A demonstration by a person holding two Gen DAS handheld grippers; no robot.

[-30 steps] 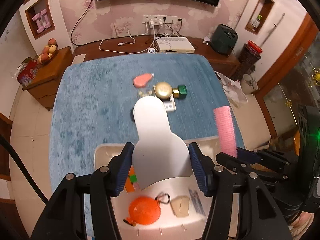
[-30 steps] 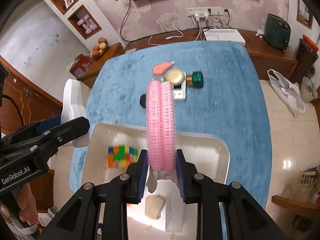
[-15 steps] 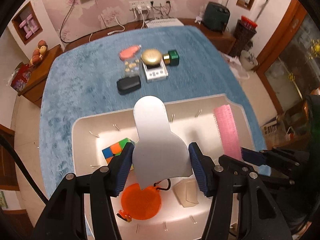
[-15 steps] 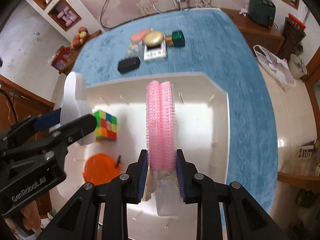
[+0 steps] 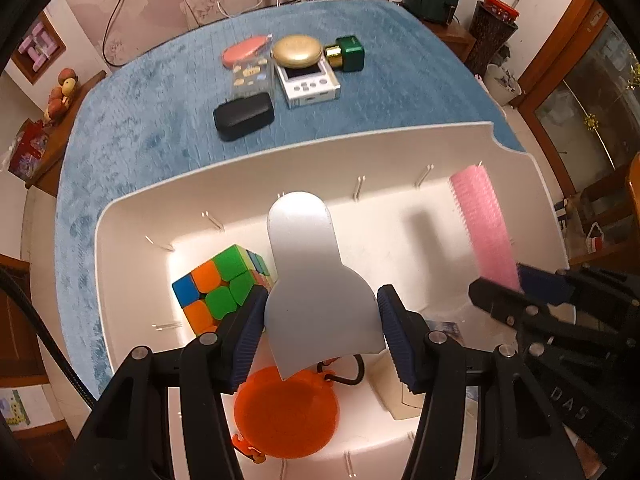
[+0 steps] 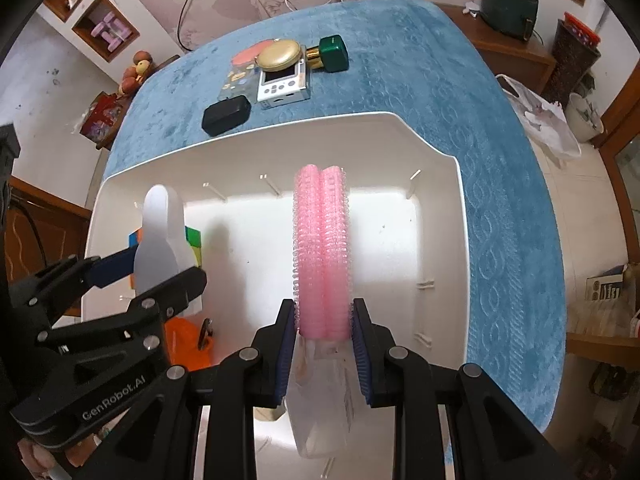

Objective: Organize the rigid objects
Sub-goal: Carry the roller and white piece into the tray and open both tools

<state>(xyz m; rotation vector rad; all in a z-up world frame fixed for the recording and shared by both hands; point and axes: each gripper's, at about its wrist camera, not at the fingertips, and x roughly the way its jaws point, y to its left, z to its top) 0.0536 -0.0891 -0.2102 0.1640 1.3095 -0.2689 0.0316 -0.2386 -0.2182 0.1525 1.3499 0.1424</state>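
My left gripper [image 5: 320, 336] is shut on a white bottle-shaped flat piece [image 5: 310, 276], held low inside the white bin [image 5: 120, 216]. My right gripper [image 6: 323, 338] is shut on a pink bristly roller pack [image 6: 322, 248], which stands upright over the bin's middle [image 6: 460, 184]. In the left wrist view the pink roller pack [image 5: 482, 224] shows at the right. In the right wrist view the white piece [image 6: 160, 236] and left gripper [image 6: 132, 276] show at the left. A colour cube [image 5: 218, 284], an orange round case [image 5: 286, 412] and a beige piece [image 5: 400, 400] lie in the bin.
On the blue cloth [image 5: 152, 128] beyond the bin lie a black case [image 5: 244, 116], a white handheld console [image 5: 308, 82], a gold compact [image 5: 297, 52], a green bottle [image 5: 347, 53], a pink case [image 5: 244, 51] and a clear sticker pack [image 5: 252, 78]. Wooden furniture surrounds the table.
Both grippers have sunk toward the bin with their loads, so the bin now fills the views. The white piece and the pink rollers now hang inside its walls.
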